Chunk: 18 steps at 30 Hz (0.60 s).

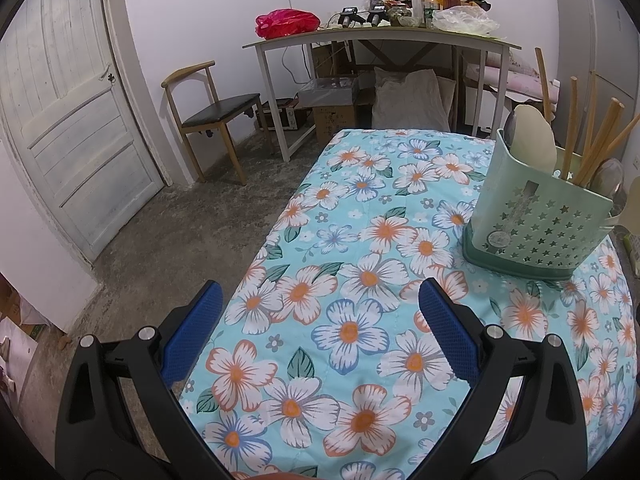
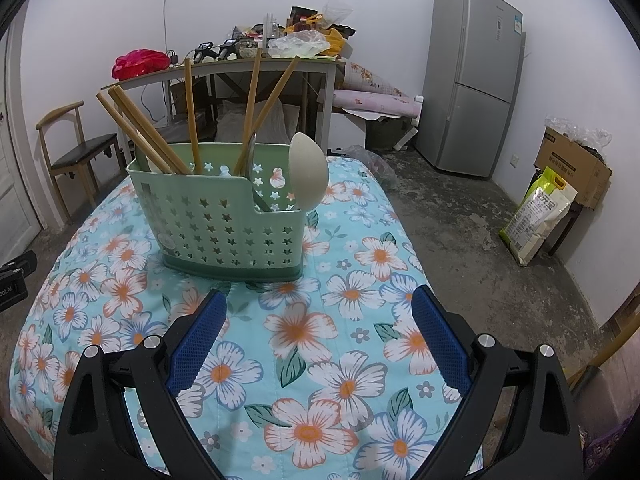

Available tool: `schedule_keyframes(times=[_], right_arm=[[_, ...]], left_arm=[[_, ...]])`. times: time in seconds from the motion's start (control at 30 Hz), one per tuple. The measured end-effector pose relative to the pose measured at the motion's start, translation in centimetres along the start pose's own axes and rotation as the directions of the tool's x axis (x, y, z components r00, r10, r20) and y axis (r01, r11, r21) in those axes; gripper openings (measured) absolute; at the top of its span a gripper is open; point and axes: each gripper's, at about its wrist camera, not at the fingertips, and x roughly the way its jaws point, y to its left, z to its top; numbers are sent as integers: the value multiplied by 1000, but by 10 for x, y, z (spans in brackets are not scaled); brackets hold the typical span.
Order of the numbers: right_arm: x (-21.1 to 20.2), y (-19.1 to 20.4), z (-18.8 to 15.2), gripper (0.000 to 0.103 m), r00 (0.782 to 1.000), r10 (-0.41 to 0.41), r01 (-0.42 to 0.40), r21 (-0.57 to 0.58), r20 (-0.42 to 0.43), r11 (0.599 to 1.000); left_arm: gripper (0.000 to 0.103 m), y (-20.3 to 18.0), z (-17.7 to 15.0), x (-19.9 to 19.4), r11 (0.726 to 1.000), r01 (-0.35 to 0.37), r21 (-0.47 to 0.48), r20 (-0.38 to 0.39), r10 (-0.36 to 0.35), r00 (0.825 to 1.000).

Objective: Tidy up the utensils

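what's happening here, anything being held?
Nothing is held. Both claws are open over the floral tablecloth: the left claw off to the side, the right claw facing the green utensil caddy. The caddy stands upright holding wooden chopsticks and a pale spoon. No loose utensils show on the cloth.

- Even, soft indoor light; both views moderately bright, with a cool cast.
- Faint soft shadow under the caddy on the cloth.
- No hard glare; dull sheen on the fridge.
- Strong fisheye bending, with black corners.
- Focus fairly sharp, edges slightly soft.
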Motion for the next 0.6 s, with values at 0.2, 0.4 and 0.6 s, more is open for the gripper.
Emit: schedule_keyframes(times=[0.2, 0.4, 0.6], right_arm=[[-1, 0, 0, 91, 1000, 1, -1, -1, 1, 1000], [-1, 0, 2, 91, 1000, 4, -4, -3, 2, 1000], [-1, 1, 1, 91, 1000, 3, -3, -2, 1, 1000]], left_arm=[[95, 0, 0, 0, 1000, 1, 0, 0, -1, 1000], [95, 0, 0, 0, 1000, 1, 0, -1, -1, 1000], [95, -1, 0, 0, 1000, 1, 1, -2, -1, 1000]])
